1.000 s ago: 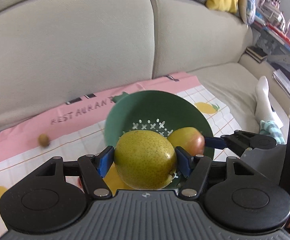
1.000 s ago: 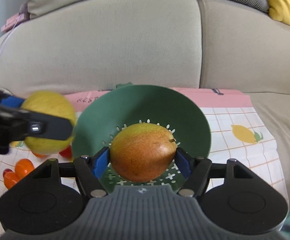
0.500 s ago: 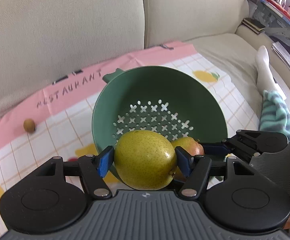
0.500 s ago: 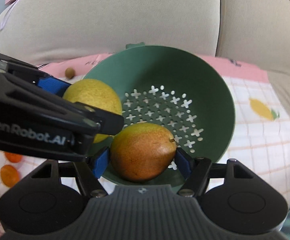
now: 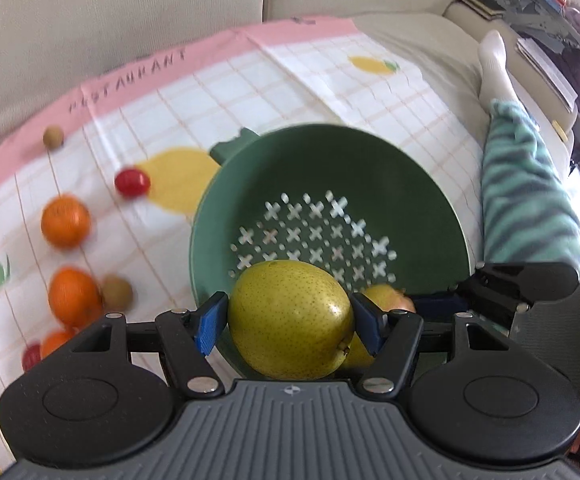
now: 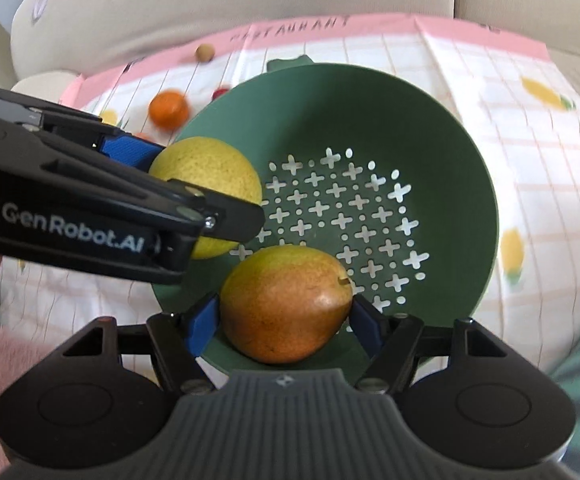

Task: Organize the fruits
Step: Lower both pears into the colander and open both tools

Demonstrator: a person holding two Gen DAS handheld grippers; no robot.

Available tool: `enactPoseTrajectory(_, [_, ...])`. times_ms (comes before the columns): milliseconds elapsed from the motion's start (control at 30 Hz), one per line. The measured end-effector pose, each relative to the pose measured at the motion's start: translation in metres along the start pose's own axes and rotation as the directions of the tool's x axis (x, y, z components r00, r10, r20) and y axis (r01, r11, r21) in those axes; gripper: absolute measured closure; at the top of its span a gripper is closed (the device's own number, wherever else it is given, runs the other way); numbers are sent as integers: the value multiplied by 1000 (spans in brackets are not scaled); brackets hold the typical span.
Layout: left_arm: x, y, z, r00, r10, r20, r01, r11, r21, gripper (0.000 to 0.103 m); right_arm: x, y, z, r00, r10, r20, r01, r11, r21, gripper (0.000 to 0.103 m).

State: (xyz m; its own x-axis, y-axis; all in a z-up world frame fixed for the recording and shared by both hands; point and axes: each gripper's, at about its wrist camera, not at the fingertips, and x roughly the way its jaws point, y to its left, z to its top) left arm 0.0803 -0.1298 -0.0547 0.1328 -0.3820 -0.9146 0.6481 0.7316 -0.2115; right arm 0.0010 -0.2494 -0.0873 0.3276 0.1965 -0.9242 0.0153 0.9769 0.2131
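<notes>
Both grippers have swung in over the green colander [image 6: 470, 184] and tipped down toward it; a second ago they were looking across at the sofa back, and now the perforated bottom fills both views. The left gripper [image 5: 290, 320] stays clenched on a yellow pear [image 5: 290, 320], its blue pads tight against the sides. The right gripper [image 6: 286, 312] is likewise clamped on a reddish pear [image 6: 286, 304]. Neither grip has loosened. Each pear hangs above the near part of the bowl, the yellow one over the left rim, the reddish one just inside; I cannot tell whether either touches it yet. The colander is otherwise empty. Out on the checked cloth [image 5: 310, 80] the oranges [image 5: 65, 222], a tomato [image 5: 132, 182] and small brown fruits wait. To my eye, the two pears are about ready to be let go.
</notes>
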Motion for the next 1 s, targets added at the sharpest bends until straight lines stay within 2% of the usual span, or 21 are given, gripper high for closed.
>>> enactPoseTrajectory(167, [7,-9,-7,999,7,-45,-6,1000,15,27,1,7,-6,998,-55,13,55,998,-35,35])
enactPoseTrajectory(333, [17,-12,3,996,41,-84,-40,999,10,27,13,11,3,995,-98,6,98,985,-141,35])
enactPoseTrajectory(533, [31,-15,11,987,49,-155,-48,999,9,27,12,1,0,996,-92,-22,88,985,-147,35])
enactPoseTrajectory(867, [40,-20,14,982,82,-170,-79,997,24,26,15,8,-4,989,-144,-25,136,971,-197,36])
enactPoseTrajectory(1000, [32,-15,15,988,54,-141,-55,998,-2,28,9,3,-3,991,-135,-16,131,979,-159,36])
